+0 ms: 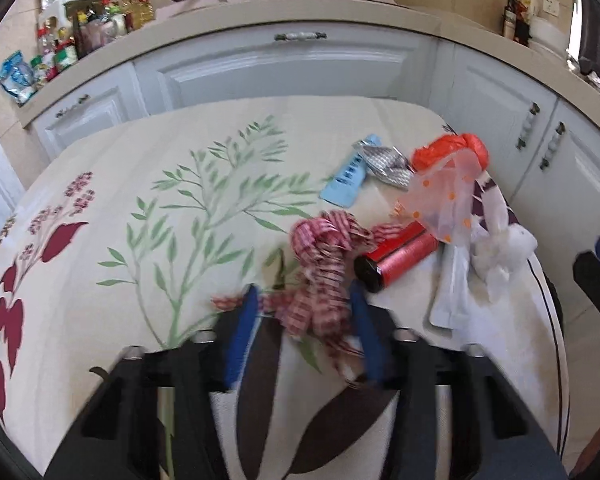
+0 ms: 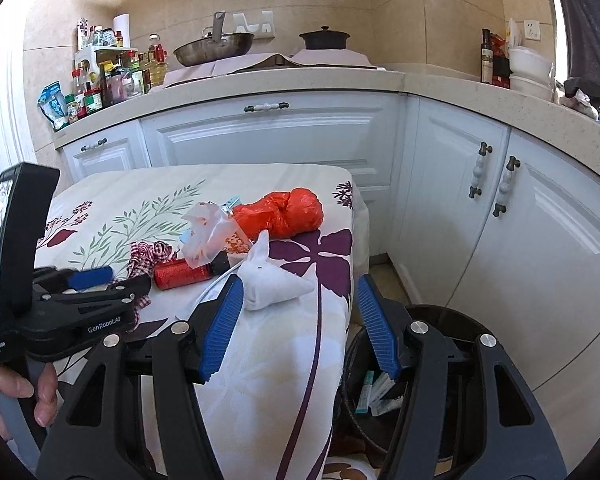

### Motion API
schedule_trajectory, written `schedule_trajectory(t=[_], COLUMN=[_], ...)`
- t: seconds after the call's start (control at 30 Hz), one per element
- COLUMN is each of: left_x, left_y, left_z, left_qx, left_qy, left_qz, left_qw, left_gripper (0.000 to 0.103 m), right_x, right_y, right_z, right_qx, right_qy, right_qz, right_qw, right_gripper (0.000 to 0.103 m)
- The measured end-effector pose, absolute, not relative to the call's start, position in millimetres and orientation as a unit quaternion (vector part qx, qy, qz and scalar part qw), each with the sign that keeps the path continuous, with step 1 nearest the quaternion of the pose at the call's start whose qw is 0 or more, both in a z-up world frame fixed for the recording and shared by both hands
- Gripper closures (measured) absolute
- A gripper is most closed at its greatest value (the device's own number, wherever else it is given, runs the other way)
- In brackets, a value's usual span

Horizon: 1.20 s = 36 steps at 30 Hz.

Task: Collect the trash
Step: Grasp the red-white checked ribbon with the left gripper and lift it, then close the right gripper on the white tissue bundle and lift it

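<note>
The left wrist view is blurred near the fingers, so contact there is hard to judge. The left gripper point(image 1: 304, 312) stands partly open with a red-and-white checked ribbon point(image 1: 324, 264) lying between its blue pads point(image 1: 244, 332); whether the pads press on the ribbon cannot be told. In the right wrist view the left gripper's black frame covers most of that ribbon, and a hand point(image 2: 16, 396) holding its handle is cut off at the frame edge.

The trash lies on a table point(image 2: 284, 360) covered with a flowered cloth. Just right of the ribbon lies a red can point(image 1: 400, 258), its far end hidden under a clear bag with orange dots point(image 1: 444, 196). Behind these are a light blue wrapper point(image 1: 348, 180), a silver foil wrapper point(image 1: 384, 162) and an orange plastic bag point(image 2: 284, 214). A wad of white tissue point(image 2: 272, 280) sits nearer the table's right edge.

The right gripper point(image 2: 300, 320) is about half open and holds nothing; its left finger stands just beside the tissue. Below it a dark bin point(image 2: 452, 320) on the floor is largely hidden by the fingers; small packets show inside.
</note>
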<state>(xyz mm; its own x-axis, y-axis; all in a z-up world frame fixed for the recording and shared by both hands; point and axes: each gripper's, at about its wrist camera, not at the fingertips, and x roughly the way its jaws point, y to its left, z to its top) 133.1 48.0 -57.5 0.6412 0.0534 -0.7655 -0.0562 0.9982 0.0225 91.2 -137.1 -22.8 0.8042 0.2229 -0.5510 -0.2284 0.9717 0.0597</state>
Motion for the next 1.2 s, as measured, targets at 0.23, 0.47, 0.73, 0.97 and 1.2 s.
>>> schedule_trajectory(t=[0.23,0.47,0.73,0.97,1.2], left_x=[122,107,98,101,101], left_y=[55,79,109,123,124], left_z=[-51,-40,-38,-45,-47], left_qx=[-0.009,-0.021,-0.035,-0.046,-0.050], left_qy=[0.405,0.386,0.379,0.384,0.386], left_qz=[0.020,0.035,0.062,0.071,0.072], left_qw=[0.914,0.922,0.923,0.919,0.918], left_gripper=[0.084,0.085,0.084,0.085,0.084], right_x=[98,106,127,147,148], right_y=[-125,-107,-102,-99,-96], right_z=[-23,-25,-31,-41,-48], right_qx=[-0.006,-0.026,-0.038,-0.050,-0.044], right_qy=[0.304,0.317,0.338,0.376,0.402], right_qz=[0.131,0.136,0.125,0.127,0.154], right_qw=[0.943,0.938,0.932,0.917,0.902], right_gripper=[0.045,0.045,0.041,0.041,0.067])
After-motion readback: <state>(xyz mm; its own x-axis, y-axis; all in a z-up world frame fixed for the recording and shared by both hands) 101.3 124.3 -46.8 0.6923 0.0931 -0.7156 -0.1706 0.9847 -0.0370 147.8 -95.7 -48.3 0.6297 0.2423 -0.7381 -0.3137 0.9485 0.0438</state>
